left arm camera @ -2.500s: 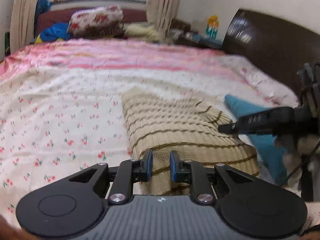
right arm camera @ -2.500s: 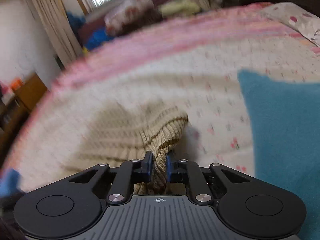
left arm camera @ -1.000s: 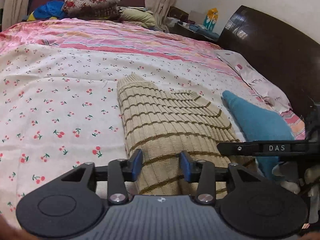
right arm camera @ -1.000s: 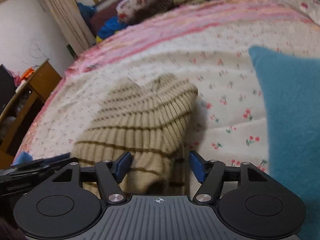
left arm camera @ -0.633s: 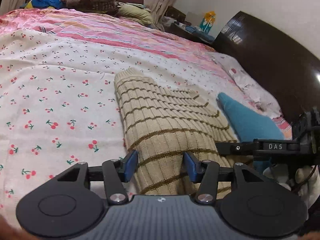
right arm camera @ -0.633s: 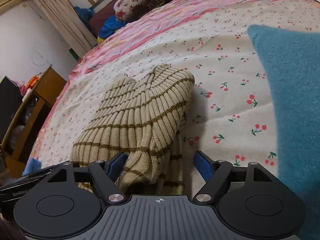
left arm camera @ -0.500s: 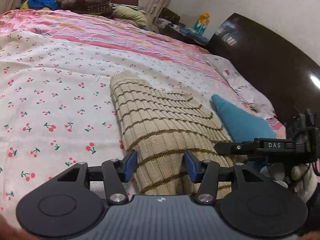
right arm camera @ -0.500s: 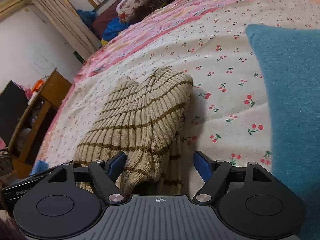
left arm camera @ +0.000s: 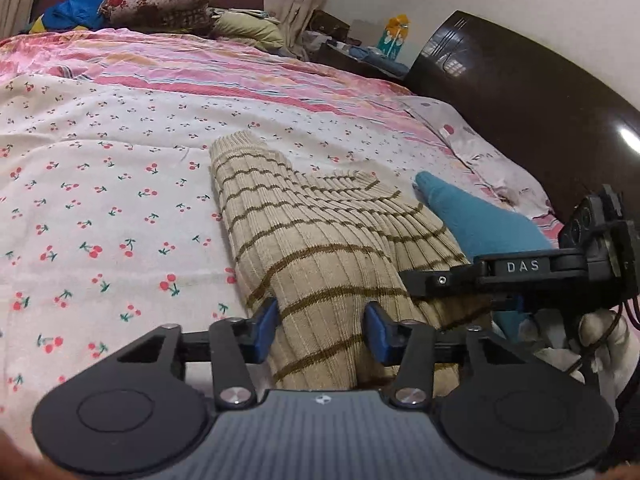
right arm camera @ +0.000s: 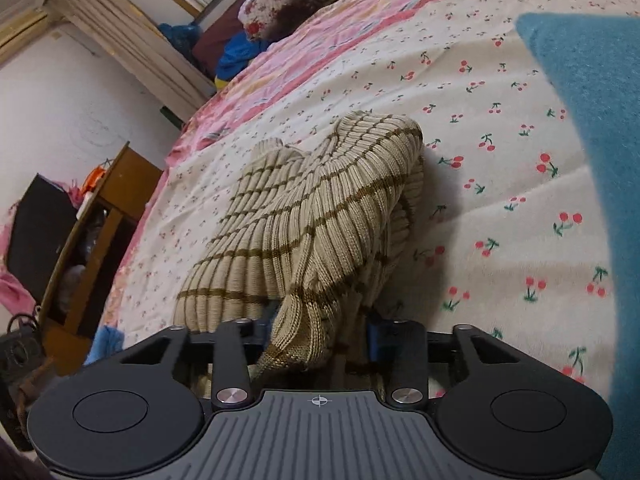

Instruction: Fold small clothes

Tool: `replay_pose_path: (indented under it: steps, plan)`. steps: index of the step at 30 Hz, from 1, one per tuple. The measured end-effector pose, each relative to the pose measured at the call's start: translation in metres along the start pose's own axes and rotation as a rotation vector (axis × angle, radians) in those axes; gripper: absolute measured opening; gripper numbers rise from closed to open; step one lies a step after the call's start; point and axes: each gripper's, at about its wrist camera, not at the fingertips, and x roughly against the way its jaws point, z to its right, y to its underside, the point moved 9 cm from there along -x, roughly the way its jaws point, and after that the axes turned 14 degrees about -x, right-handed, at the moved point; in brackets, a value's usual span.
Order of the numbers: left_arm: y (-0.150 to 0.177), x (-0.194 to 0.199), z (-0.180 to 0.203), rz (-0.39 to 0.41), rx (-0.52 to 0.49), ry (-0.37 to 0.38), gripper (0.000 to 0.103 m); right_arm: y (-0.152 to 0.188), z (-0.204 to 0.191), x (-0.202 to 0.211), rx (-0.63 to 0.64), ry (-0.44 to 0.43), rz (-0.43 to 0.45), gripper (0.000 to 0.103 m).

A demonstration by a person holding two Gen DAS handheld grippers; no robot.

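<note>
1. Both tongs are closing on the striped sweater's near hem: left tongs [left arm camera: 320, 326] straddle a fold, right tongs [right arm camera: 316, 330] pinch bunched knit.
2. Striped sweater [left arm camera: 316, 240] lies on the bed [left arm camera: 100, 184].
3. Beside the sweater lies a blue garment [left arm camera: 480, 224].

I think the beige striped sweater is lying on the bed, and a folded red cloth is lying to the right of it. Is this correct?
Not quite: the cloth beside the beige striped sweater is teal blue, not red, as the left wrist view shows. The rest holds: the sweater lies on the bed, with the cloth to its right.
</note>
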Motion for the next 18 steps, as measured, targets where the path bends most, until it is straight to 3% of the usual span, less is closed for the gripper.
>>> replay_pose_path:
  steps: [4,10,14,16,18]
  plan:
    - [0.011,0.022,0.001,0.006,0.057,0.042,0.041,0.014,-0.013,0.015,0.010,-0.032,-0.026,0.034]
    - [0.063,0.067,0.028,-0.037,0.074,0.070,0.040,0.071,-0.011,0.049,0.027,-0.049,-0.102,0.034]
    - [0.095,0.071,0.039,-0.121,0.009,-0.031,0.037,0.089,0.017,0.054,0.013,0.053,-0.064,0.040]
    - [0.091,0.078,0.042,-0.100,0.004,-0.055,0.037,0.083,0.015,0.064,-0.014,0.059,-0.032,0.045]
    - [0.078,0.087,0.043,-0.056,-0.024,-0.090,0.037,0.075,0.001,0.081,0.064,0.089,0.045,0.046]
